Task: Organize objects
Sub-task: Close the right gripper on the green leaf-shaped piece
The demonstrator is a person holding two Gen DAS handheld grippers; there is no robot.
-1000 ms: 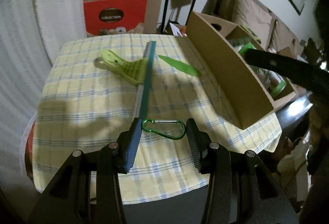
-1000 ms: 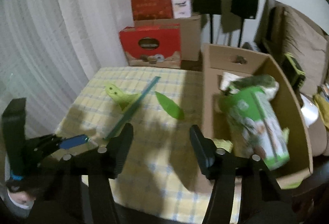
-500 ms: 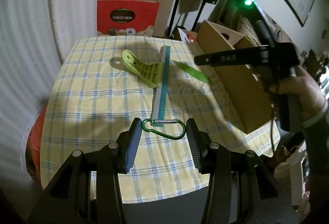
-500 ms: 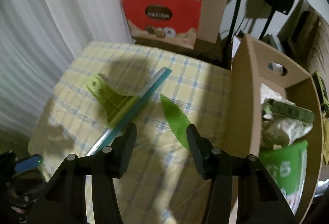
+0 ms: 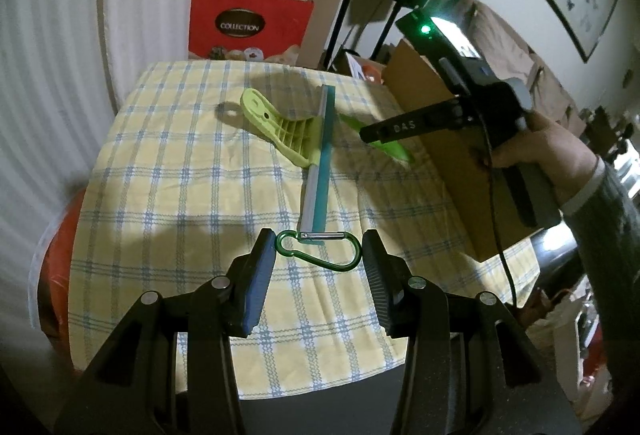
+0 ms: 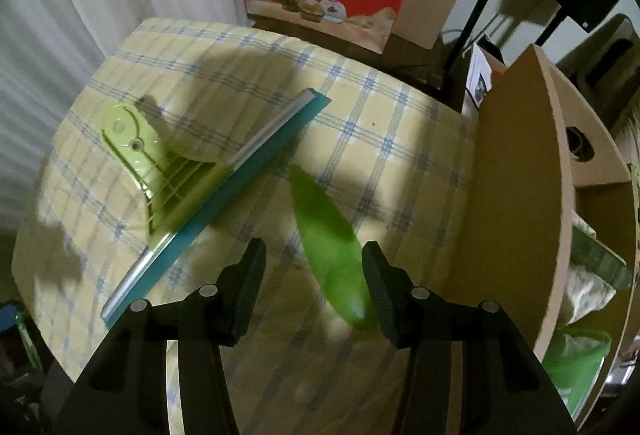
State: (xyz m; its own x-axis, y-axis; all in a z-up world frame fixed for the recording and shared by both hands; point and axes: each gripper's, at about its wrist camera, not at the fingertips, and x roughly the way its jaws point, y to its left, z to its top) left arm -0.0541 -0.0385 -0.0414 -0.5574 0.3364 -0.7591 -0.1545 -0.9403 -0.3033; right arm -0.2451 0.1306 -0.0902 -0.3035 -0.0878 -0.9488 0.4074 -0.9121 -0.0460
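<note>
Three loose items: carabiner [image 5: 319, 250], squeegee [image 5: 304, 137] and flat green leaf-shaped piece [image 6: 328, 239] are all lying on the checked tablecloth [image 5: 180, 175], none boxed yet.
Box: cardboard box [image 6: 520, 195] is sitting at 3 o'clock of the cloth, already holding some green packaging; contents partly hidden.
Left gripper: left gripper [image 5: 319, 255] is hanging over the near edge at 6 o'clock, jaws partly apart, one on each side of the carabiner; pads look just clear of it, so I judge no grip yet.
Carabiner: green, lying flat, its gate end touching or overlapping the near tip of the squeegee blade; cannot tell which.
Right gripper: right gripper [image 6: 314, 271] is pointing steeply down at the leaf piece, held by the person's hand [image 5: 532, 151]; jaws have just been closing a little, and are partly open and empty, with the near end of the piece showing between them, close to the right jaw.
Squeegee: lime handle at 10 o'clock, teal blade running 12 to 6 in the left view, just beside the leaf piece.
Progress: early to middle, judged; some things are in the box, three are left out.
Next: close on the leaf piece and the carabiner, then carry each to the box.
</note>
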